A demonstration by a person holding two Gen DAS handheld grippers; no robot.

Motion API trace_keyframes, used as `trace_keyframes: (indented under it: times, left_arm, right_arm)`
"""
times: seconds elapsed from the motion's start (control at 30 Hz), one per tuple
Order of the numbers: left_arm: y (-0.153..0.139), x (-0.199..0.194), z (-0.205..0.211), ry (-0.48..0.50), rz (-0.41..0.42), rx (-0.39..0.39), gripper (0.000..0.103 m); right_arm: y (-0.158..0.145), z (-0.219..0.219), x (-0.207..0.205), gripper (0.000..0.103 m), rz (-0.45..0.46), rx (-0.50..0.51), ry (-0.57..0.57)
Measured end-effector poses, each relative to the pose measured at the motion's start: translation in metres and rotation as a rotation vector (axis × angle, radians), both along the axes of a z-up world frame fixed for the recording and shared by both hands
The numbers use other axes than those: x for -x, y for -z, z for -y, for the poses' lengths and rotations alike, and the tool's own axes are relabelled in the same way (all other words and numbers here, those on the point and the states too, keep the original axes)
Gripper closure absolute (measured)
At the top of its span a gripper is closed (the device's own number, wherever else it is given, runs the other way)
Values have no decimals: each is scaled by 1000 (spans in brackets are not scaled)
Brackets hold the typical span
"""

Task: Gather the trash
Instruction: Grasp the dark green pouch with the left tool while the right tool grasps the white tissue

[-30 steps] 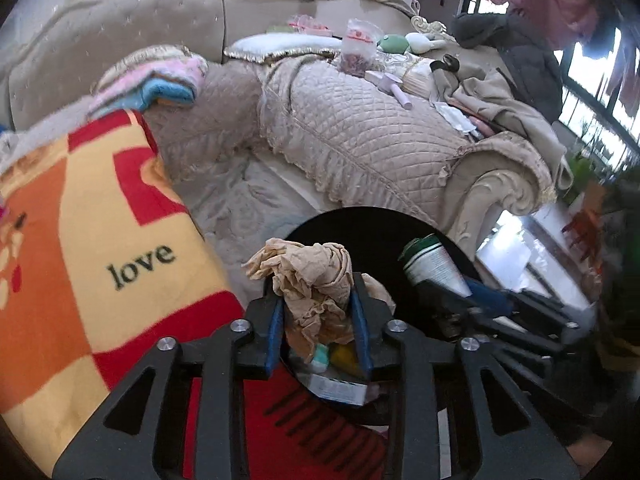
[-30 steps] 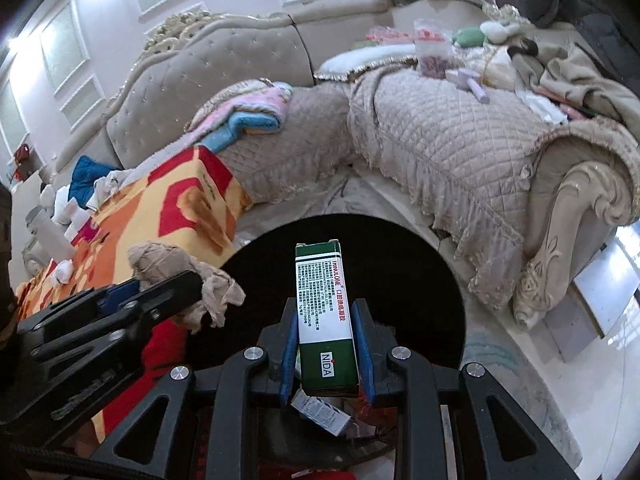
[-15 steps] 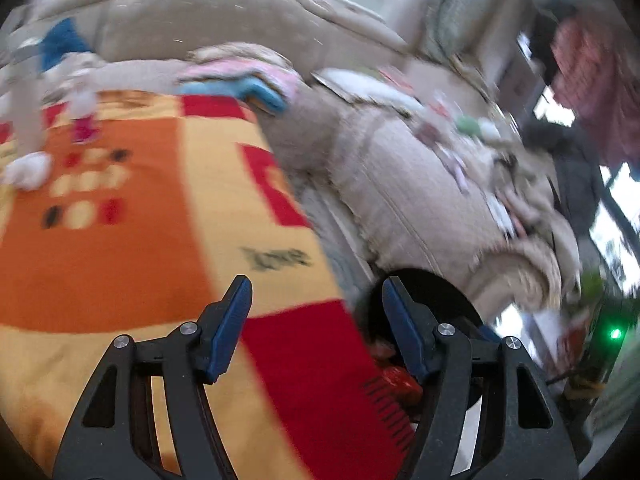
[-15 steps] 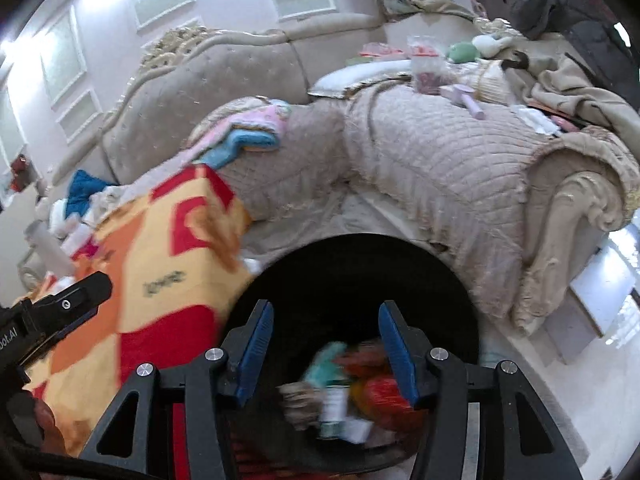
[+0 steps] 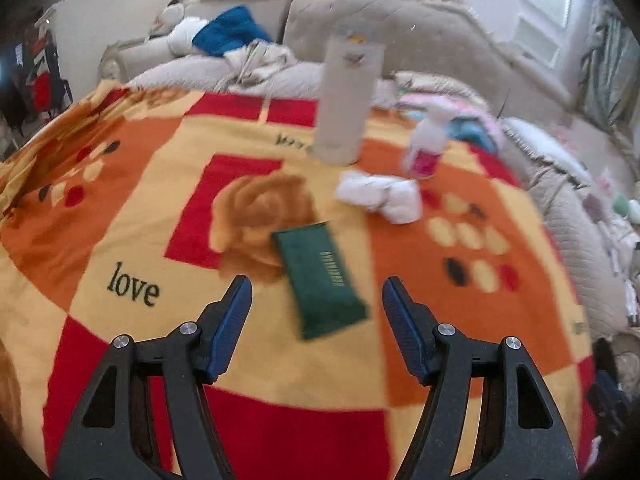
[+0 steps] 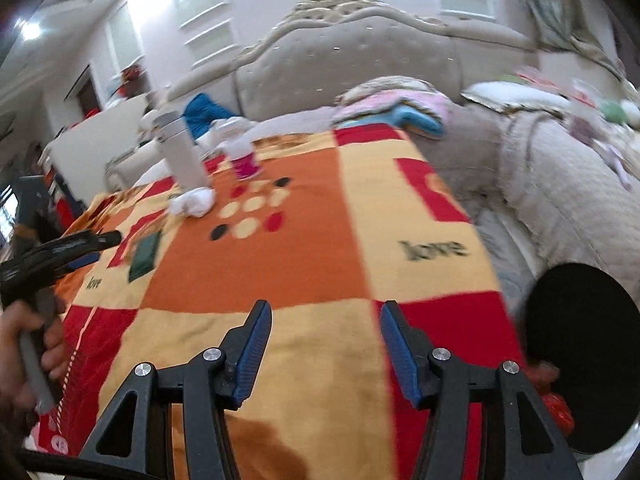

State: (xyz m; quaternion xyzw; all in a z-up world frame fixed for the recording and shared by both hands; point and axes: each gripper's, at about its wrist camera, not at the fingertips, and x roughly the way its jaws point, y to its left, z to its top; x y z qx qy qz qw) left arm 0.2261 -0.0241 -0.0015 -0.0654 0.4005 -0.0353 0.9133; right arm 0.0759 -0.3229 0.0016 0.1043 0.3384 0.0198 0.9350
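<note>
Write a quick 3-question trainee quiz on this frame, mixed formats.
1. True or false: the left gripper is holding the green packet.
2. Which lies nearest the tall grey bottle: (a) crumpled white tissue, (b) black bin, (c) green packet?
3. Fill in: the right gripper is ___ with nothing between its fingers.

Key: 1 false; 2 a; 3 open.

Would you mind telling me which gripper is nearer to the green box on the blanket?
Left. The left gripper hangs open right at the green box, framing it between its fingers. The right gripper is open too, well away across the blanket.
</note>
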Motion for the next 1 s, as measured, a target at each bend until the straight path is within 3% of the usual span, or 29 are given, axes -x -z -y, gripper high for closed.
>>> trace_keyframes:
  times: [0.07, 0.2, 0.3, 0.33, 0.37, 0.47, 0.63, 0.9, 0.93, 0.97, 1.0]
  left_arm:
    - [10, -11, 5, 29, -23, 28, 36]
    - [25, -30, 18, 5, -30, -51, 36]
    - [37, -42, 16, -10, -72, -43, 38]
    - [35, -41, 10, -17, -58, -32, 42]
    - [34, -39, 7, -26, -57, -32, 64]
    - [34, -21, -10, -37, -56, -33, 65]
    - [35, 22, -41, -7, -54, 49, 65]
    - [35, 19, -42, -34, -52, 65, 65]
    - [35, 19, -42, -35, -52, 65, 65]
    - [35, 19, -43, -36, -52, 66, 65]
    - [35, 18, -43, -37, -52, 69, 66]
  right_arm:
    - [2, -12, -2, 49, 8, 7, -20]
    - [0, -35, -7, 49, 24, 54, -58]
    - [-6, -47, -15, 47, 63, 59, -101]
    - [-8, -54, -29, 46, 68, 78, -144]
    - [-9, -59, -39, 46, 65, 94, -168]
    - [-14, -88, -99, 40, 40, 128, -332]
    - [-10, -141, -190, 38, 19, 147, -521]
    - [19, -194, -283, 37, -80, 321, -581]
    - [24, -199, -288, 39, -100, 341, -596]
    - [29, -202, -290, 51, -127, 358, -591]
    - [30, -202, -292, 57, -143, 342, -593]
